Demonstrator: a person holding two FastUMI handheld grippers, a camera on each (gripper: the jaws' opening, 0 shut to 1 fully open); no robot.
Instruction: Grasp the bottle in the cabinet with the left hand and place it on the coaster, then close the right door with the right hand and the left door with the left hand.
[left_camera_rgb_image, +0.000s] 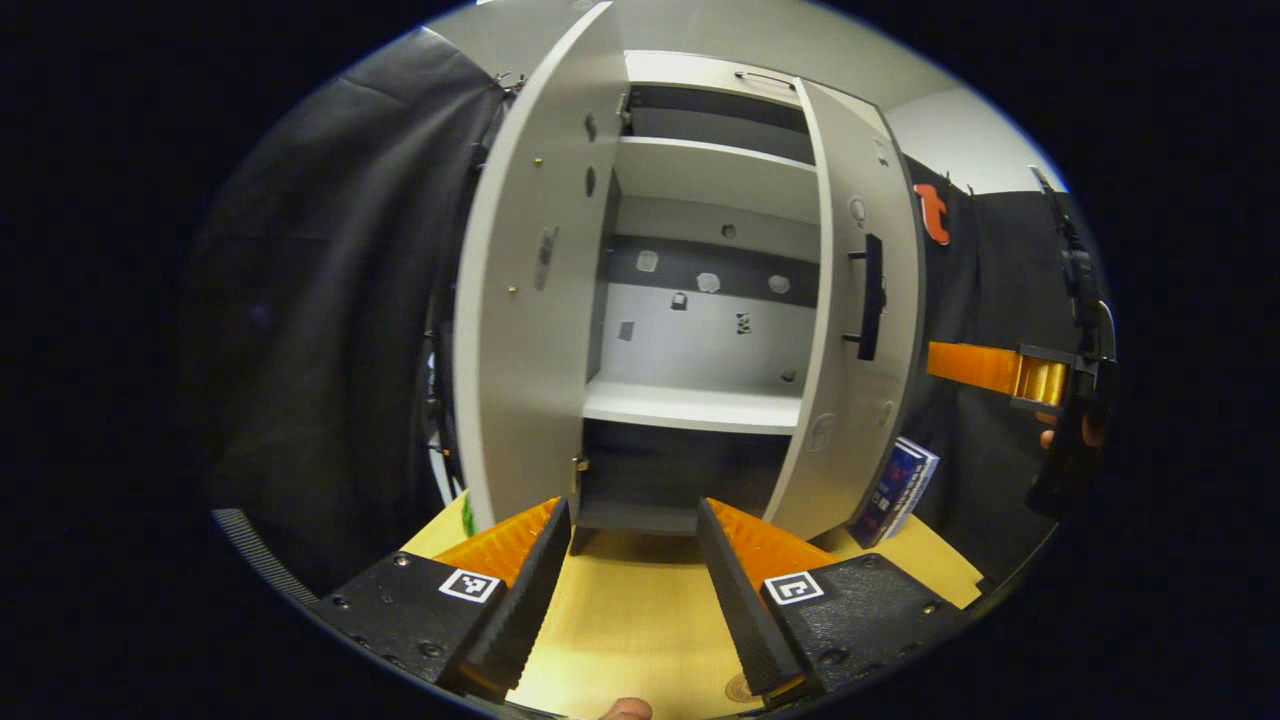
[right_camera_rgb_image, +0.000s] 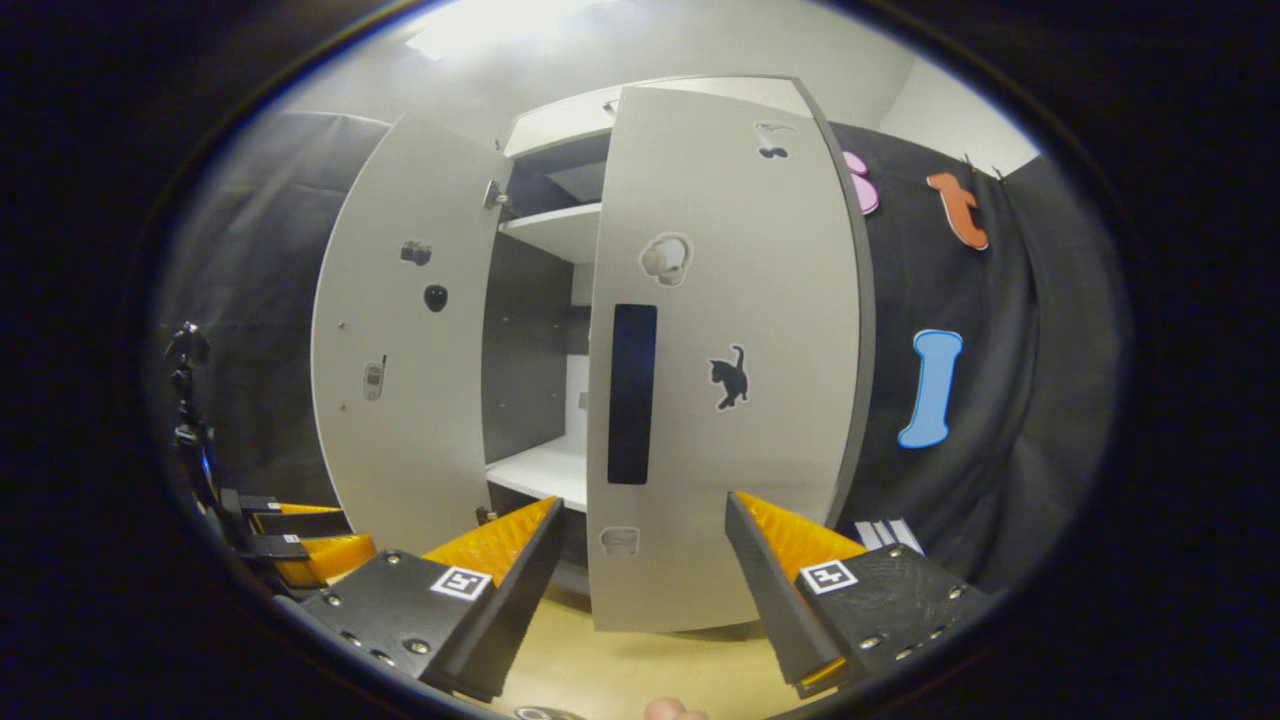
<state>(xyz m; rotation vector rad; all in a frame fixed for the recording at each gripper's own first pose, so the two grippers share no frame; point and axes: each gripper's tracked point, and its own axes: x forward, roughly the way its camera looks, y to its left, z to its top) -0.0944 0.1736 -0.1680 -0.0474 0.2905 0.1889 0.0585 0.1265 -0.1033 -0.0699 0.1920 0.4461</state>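
The grey cabinet stands on the wooden table with both doors swung out. In the left gripper view its left door (left_camera_rgb_image: 530, 300) and right door (left_camera_rgb_image: 860, 340) frame the inside, where the white middle shelf (left_camera_rgb_image: 690, 405) shows a bare top. My left gripper (left_camera_rgb_image: 632, 515) hovers open in front of the cabinet's foot, holding nothing. In the right gripper view the right door (right_camera_rgb_image: 740, 450) faces me with its black handle (right_camera_rgb_image: 632, 393). My right gripper (right_camera_rgb_image: 642, 510) is open just before that door, apart from it. Its finger (left_camera_rgb_image: 975, 366) shows off to the right in the left gripper view.
A blue box (left_camera_rgb_image: 895, 490) leans beside the cabinet behind the right door. The left door (right_camera_rgb_image: 400, 350) stands wide, with the left gripper's fingers (right_camera_rgb_image: 320, 550) low beside it. The light wooden tabletop (left_camera_rgb_image: 640, 620) lies under both grippers. Black cloth walls close in on both sides.
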